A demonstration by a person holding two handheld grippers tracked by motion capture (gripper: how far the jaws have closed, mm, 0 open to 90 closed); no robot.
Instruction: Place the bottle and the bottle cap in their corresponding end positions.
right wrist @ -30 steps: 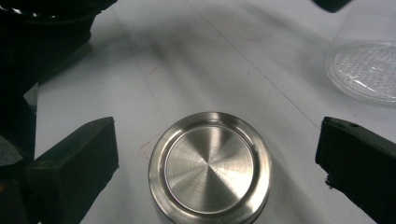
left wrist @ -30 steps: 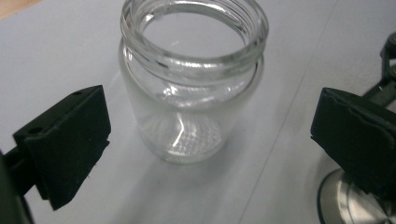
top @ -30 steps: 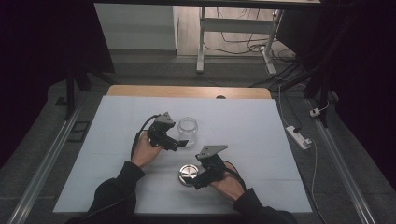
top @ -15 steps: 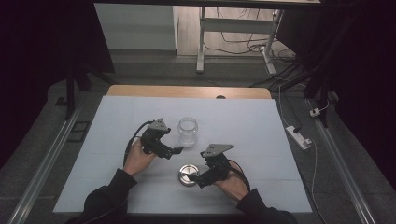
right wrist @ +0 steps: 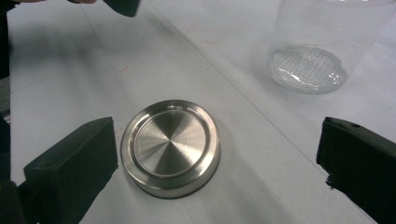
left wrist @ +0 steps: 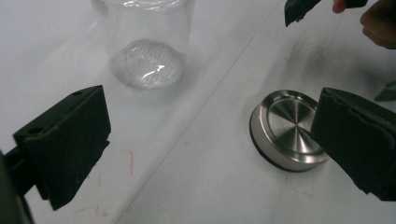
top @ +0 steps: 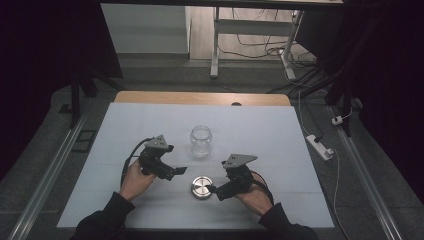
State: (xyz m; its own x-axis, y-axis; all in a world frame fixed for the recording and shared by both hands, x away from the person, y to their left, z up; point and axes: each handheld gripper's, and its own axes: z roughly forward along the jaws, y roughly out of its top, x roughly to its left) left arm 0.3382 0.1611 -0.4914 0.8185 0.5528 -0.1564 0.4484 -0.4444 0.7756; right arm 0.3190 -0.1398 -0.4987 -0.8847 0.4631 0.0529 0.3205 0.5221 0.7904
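Observation:
A clear glass jar (top: 201, 141) stands upright without a lid at the middle of the white table; it also shows in the left gripper view (left wrist: 149, 42) and the right gripper view (right wrist: 317, 46). A round steel lid (top: 201, 188) lies flat in front of it. My left gripper (top: 172, 171) is open, left of the lid and nearer me than the jar, with bare table between its jaws (left wrist: 212, 112); the lid (left wrist: 287, 128) lies by its right jaw. My right gripper (top: 216, 192) is open just right of the lid. The lid (right wrist: 170, 144) sits between its wide jaws (right wrist: 218, 135), nearer the left one.
The white table top (top: 280, 145) has bare room on all sides of the jar and lid. A wooden strip (top: 200, 98) runs along its far edge. Metal rails (top: 45, 175) flank the table, and a power strip (top: 320, 146) lies on the floor at the right.
My left gripper has drawn back from beside the jar, toward me and a little left. The right gripper stays by the lid, shifted slightly right. Jar and lid have not moved.

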